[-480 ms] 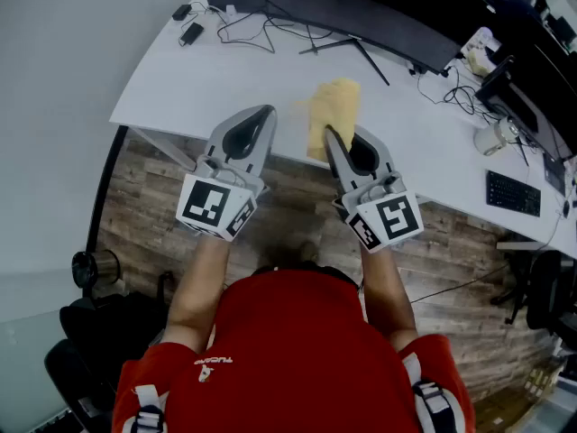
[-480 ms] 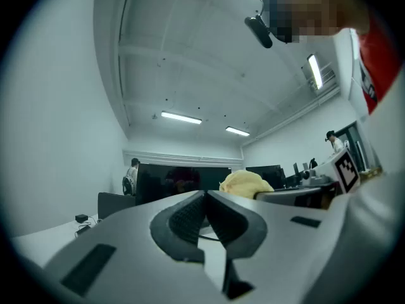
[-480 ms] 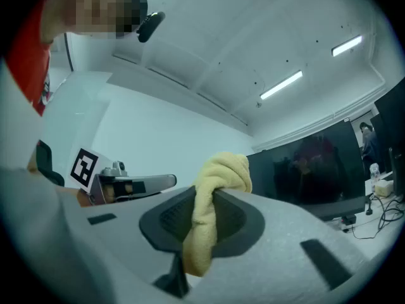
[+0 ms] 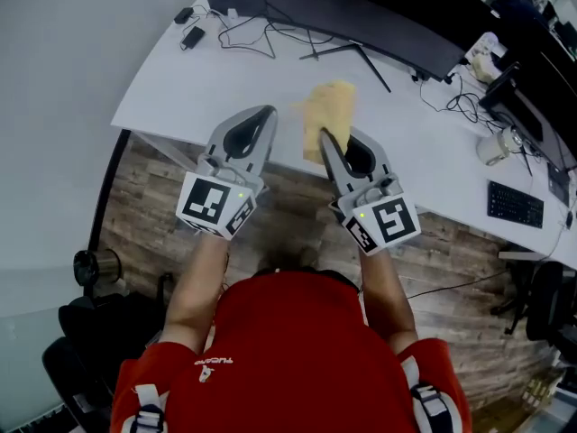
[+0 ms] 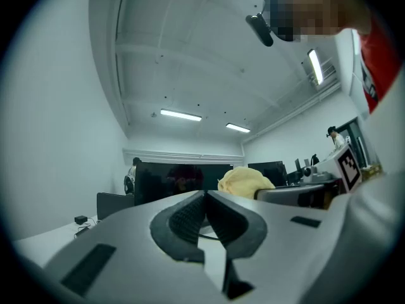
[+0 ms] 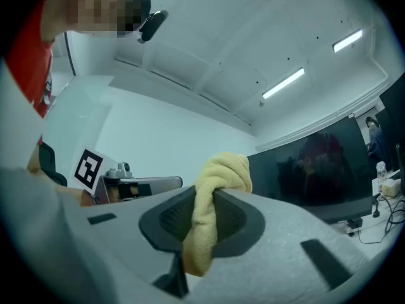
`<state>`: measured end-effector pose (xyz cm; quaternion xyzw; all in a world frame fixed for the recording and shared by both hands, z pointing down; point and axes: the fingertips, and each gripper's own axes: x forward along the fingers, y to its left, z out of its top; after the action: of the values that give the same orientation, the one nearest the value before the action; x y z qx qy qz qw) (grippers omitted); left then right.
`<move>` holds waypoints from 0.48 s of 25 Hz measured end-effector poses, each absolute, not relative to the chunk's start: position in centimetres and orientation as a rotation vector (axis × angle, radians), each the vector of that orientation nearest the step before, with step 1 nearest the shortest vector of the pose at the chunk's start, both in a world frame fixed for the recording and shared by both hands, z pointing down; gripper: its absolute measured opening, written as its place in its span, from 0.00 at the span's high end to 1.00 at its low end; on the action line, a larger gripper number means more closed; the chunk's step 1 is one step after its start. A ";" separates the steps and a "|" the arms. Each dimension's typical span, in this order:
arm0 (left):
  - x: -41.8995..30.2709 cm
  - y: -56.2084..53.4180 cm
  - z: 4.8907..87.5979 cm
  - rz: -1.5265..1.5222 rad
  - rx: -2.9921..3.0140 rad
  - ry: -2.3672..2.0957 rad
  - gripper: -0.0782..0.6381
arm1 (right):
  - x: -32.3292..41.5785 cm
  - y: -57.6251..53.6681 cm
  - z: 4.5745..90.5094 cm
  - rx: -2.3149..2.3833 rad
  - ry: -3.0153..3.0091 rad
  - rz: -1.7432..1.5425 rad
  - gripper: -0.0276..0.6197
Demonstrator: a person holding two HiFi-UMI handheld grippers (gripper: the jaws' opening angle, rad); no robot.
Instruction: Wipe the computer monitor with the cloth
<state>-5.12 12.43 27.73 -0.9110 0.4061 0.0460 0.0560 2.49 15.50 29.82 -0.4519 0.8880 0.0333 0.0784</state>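
White desk (image 4: 207, 79); plank floor (image 4: 144, 197); cloth (image 4: 330, 105) in tool (image 4: 326, 139)

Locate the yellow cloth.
In the head view, the yellow cloth is clamped in the right gripper, over the near edge of the white desk, short of the monitor.

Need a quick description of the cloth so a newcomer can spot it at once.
Start at the long white desk with the wide dark monitor along its back. In the head view, over the desk's near edge, the right gripper is shut on the cloth. It is the only soft, pale yellow thing there; everything near it is white, grey or black.
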 end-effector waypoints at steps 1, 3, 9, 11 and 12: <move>-4.9 12.2 27.7 0.134 -2.759 1.237 0.87 | 2.7 15.3 29.7 -1.342 2.663 0.107 0.87; -4.4 11.5 27.5 0.125 -2.747 1.251 0.87 | 3.3 14.6 29.4 -1.322 2.672 0.122 0.87; -2.9 8.6 27.5 0.105 -2.715 1.255 0.87 | 5.0 11.2 28.2 -1.285 2.718 0.169 0.87; -2.4 7.8 27.2 0.091 -2.713 1.256 0.87 | 5.2 9.9 27.7 -1.270 2.740 0.189 0.87; -2.1 7.4 27.1 0.088 -2.713 1.256 0.87 | 5.3 9.4 27.4 -1.265 2.748 0.200 0.86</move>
<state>-2.15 7.36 27.12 -0.9046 0.4186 0.0295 0.0751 5.31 9.35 27.35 -0.4168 0.9050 0.0659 0.0550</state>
